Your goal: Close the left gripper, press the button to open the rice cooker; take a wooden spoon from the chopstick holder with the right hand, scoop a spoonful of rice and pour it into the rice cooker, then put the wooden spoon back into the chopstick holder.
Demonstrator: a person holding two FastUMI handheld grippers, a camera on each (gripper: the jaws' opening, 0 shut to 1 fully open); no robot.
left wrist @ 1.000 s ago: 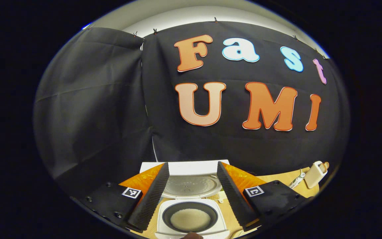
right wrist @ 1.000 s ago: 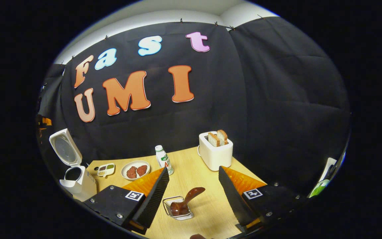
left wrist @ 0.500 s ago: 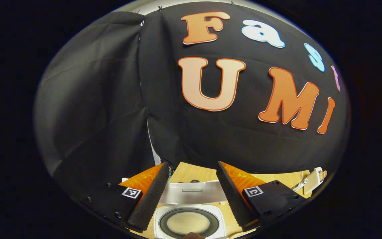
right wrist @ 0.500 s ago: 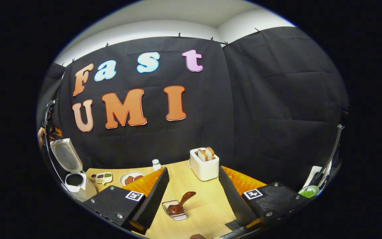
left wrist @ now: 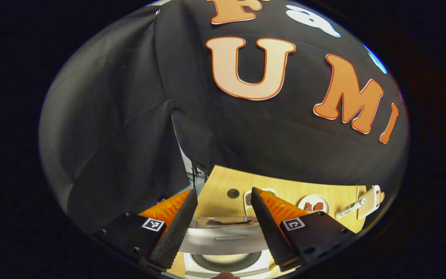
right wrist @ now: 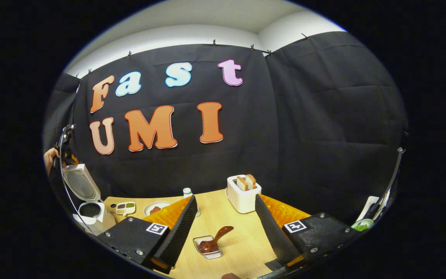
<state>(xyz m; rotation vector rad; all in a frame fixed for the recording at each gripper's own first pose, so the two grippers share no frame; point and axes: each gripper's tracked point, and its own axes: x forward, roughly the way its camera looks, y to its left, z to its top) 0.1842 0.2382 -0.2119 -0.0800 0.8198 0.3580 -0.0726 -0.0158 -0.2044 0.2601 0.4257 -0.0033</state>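
In the left gripper view the white rice cooker (left wrist: 223,267) stands open right below me, rice showing in its dark pot. The top edge of its raised lid (left wrist: 223,236) lies between the fingers of my open left gripper (left wrist: 223,192), which holds nothing. In the right gripper view the cooker (right wrist: 91,215) stands at the table's far left with its lid (right wrist: 79,185) up, a hand (right wrist: 49,159) above it. The brown wooden spoon (right wrist: 212,243) rests in the small wire chopstick holder (right wrist: 207,248), handle leaning up to the right. My open right gripper (right wrist: 225,197) hangs above and short of it.
On the wooden table (right wrist: 242,248) stand a white toaster (right wrist: 243,193) with bread, a small bottle (right wrist: 187,192), a plate of meat (right wrist: 156,208) and a divided sauce dish (right wrist: 125,208). The black cloth wall closes off the back. A round hole (left wrist: 233,193) sits behind the cooker.
My left gripper has climbed over the cooker's lid, so the lid shows edge-on and the table beyond has come into sight. The right gripper drew back from the spoon and holder, then steadied.
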